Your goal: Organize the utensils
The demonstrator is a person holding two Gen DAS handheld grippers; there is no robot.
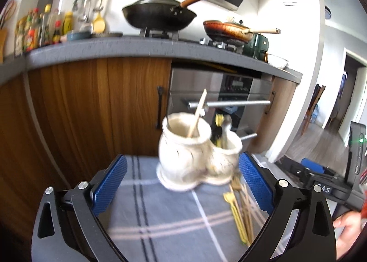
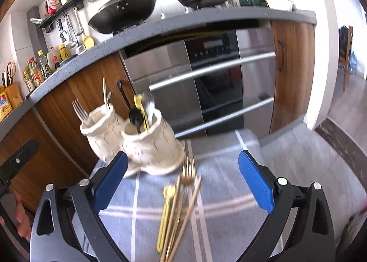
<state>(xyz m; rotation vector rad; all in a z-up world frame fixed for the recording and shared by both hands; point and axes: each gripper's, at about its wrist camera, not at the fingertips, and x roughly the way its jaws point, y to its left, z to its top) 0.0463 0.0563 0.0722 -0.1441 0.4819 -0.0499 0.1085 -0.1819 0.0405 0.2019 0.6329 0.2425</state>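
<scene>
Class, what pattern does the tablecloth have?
Grey-blue cloth with white and dark check stripes; clearest in the right wrist view.

Two wrist fisheyes look forward and slightly down along their fingers, close over the checked cloth (image 1: pixel 160 216), sharing the white holder (image 1: pixel 195 154) (centre frame left, centre-left right).

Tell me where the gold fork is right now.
In the right wrist view the gold fork lies on the checked cloth just in front of the white holder, atop the loose chopsticks, between the open right gripper's fingers.
</scene>
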